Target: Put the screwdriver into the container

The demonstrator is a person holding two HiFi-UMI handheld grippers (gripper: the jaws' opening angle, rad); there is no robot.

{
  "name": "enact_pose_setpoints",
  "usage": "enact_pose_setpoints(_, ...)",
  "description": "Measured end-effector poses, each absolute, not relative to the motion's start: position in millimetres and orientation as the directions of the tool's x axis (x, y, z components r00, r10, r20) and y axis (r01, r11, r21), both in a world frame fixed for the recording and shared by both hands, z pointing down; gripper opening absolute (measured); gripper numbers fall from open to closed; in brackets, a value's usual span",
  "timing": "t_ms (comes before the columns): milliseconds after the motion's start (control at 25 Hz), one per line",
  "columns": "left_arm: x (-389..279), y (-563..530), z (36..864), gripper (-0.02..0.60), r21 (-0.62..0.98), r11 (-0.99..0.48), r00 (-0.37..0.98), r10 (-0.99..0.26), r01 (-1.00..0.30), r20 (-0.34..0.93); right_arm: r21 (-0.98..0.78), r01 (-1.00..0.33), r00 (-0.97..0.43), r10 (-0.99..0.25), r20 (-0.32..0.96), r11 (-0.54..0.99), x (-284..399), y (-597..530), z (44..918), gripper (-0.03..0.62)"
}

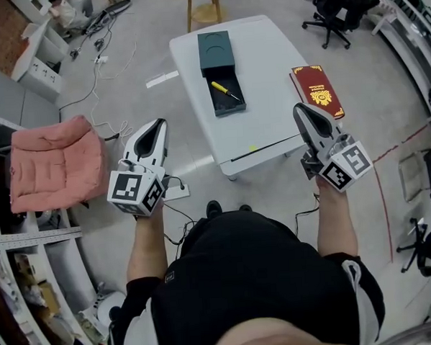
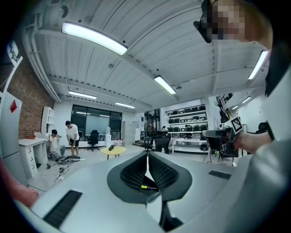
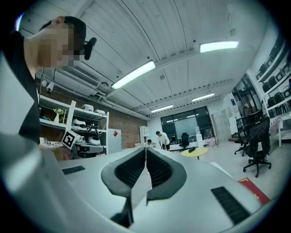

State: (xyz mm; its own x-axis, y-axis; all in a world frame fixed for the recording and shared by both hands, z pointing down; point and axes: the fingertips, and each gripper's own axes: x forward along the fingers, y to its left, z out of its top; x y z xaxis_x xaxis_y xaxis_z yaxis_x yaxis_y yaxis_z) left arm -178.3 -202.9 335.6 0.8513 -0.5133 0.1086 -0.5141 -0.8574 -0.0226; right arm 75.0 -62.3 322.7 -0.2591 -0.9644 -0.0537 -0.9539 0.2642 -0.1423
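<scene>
While hovering off the table's (image 1: 267, 64) near-left corner, holds nothing in left gripper (image 1: 157, 126), jaws pressed together. Finds screwdriver (image 1: 224, 90) lying inside the open container (image 1: 230, 108) on the table, well ahead and right of that claw. Catches it past the jaws in left gripper view only; gets red book (image 1: 316, 91) in right gripper view instead. Right gripper (image 1: 300, 112) just beside book, jaws together, empty.

My head camera looks from above my shoulders steeply down at the desk (image 1: 267, 64), which stands a little in front of me. My left tongs (image 1: 157, 126) and right tongs (image 1: 299, 109) are low in its picture. Each tongs camera sits close behind its own tongs and looks along them, almost level, across the room. Both share the round yellow table (image 2: 112, 150) and a standing person (image 2: 71, 135) by the far windows.
</scene>
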Motion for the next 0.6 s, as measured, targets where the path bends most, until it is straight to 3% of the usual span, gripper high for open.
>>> enact_pose_setpoints(200, -187.0, -210.5, 330.4, 0.026, -0.022, -0.859, 0.854, -0.511, -0.511, 0.097, -0.166, -0.967, -0.175, -0.976, -0.127, 0.195, 70.3, -54.0, 306.5, 0.031)
enact_pose_setpoints(600, -186.5, -221.2, 326.9, 0.026, 0.003, -0.867, 0.866, -0.496, -0.497, 0.069, -0.119, -0.980, -0.144, -0.980, -0.136, 0.160, 54.1, -53.9, 310.0, 0.031)
